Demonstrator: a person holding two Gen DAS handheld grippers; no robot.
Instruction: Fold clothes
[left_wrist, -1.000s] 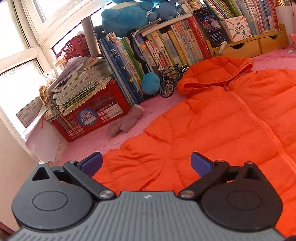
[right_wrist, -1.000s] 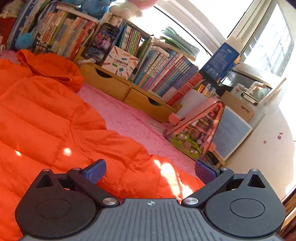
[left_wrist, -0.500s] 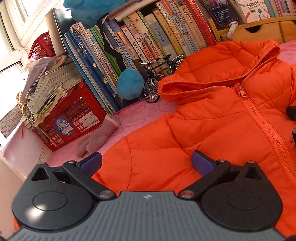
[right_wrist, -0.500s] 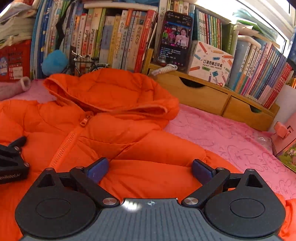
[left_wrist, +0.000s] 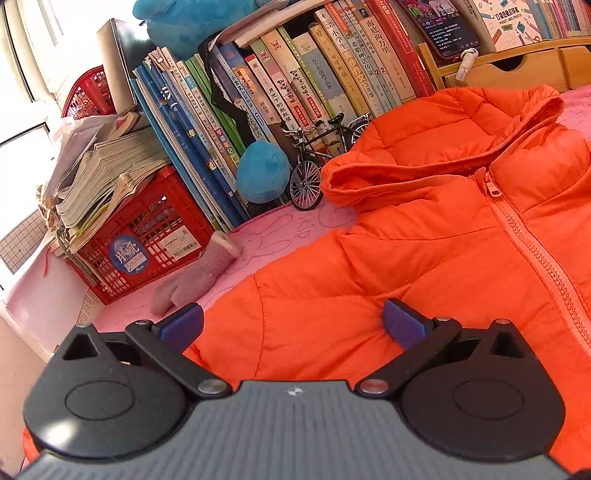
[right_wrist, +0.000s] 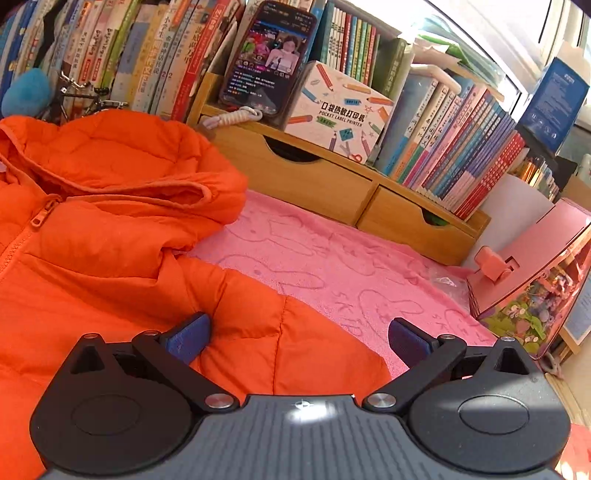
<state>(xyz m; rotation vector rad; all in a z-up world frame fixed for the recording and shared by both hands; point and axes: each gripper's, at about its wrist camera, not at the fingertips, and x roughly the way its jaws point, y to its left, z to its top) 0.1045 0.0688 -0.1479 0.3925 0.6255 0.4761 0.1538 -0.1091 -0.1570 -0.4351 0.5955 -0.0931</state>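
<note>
The blue-padded fingers of the left gripper (left_wrist: 291, 323) are held wide apart, nothing clamped between them, above the sleeve and shoulder of a puffy orange quilted hooded jacket (left_wrist: 424, 258). The jacket is spread front-up on a pink cloth with faint rabbit outlines (left_wrist: 295, 229), its zip closed and seen just beyond the right finger. Just past the left finger, a pinkish-grey knitted glove (left_wrist: 195, 277) is laid on the cloth, touching the sleeve's edge or nearly so. Farther off, a red plastic crate (left_wrist: 147, 236) stacked with papers, a row of upright books (left_wrist: 295, 92), a round blue plush ball (left_wrist: 262, 173) and a small black model bicycle (left_wrist: 317, 162) are ranged behind the hood.

The right gripper (right_wrist: 295, 338) is likewise spread open and empty; its left finger is set over the jacket's other sleeve, its right finger over bare cloth. Beyond them, a wooden two-drawer desk shelf (right_wrist: 332, 184) is seen, with a lit smartphone (right_wrist: 266, 59) propped on it beside a white label-printer box (right_wrist: 336, 114).
</note>
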